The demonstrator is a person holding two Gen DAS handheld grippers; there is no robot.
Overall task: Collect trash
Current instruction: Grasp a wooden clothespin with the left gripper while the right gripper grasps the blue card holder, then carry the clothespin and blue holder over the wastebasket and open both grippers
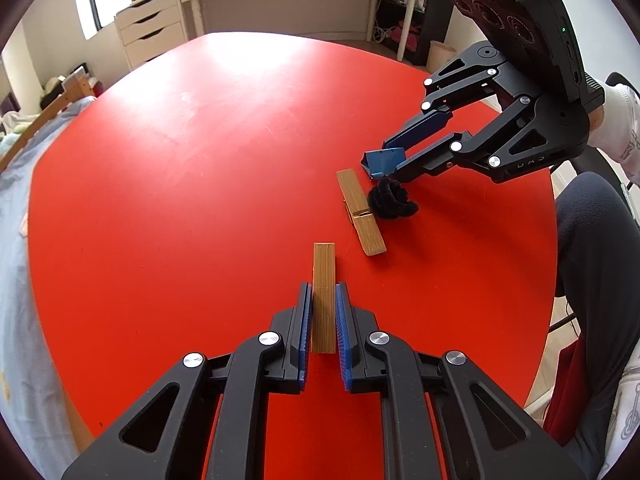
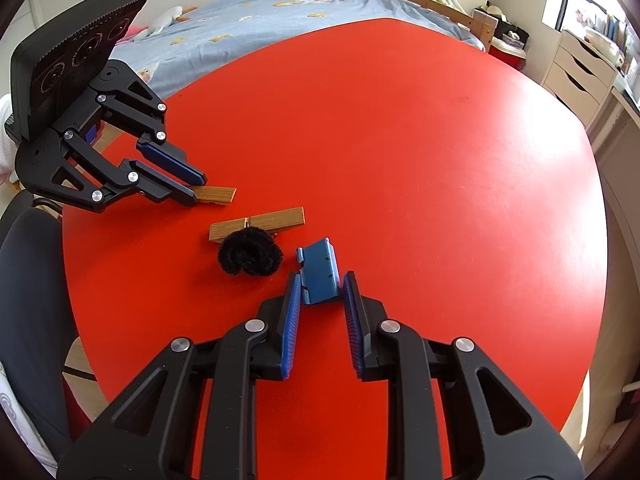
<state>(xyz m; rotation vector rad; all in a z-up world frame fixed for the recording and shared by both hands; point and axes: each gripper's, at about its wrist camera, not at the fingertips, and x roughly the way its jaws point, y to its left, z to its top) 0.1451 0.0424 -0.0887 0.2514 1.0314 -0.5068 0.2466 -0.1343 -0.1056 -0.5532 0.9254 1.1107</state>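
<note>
Fingers (image 1: pixel 323 316) hide wooden strip's (image 1: pixel 323 268) sides; blue clip (image 2: pixel 319 276) partly hidden.

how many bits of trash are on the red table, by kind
Wooden pieces: 2, a wooden strip between the left gripper fingers, and a wooden clothespin lying free
Blue plastic clips: 1, the blue clip between the right gripper fingers
Black fuzzy coils: 1, the black pipe cleaner touching the clothespin
Total: 4
</note>
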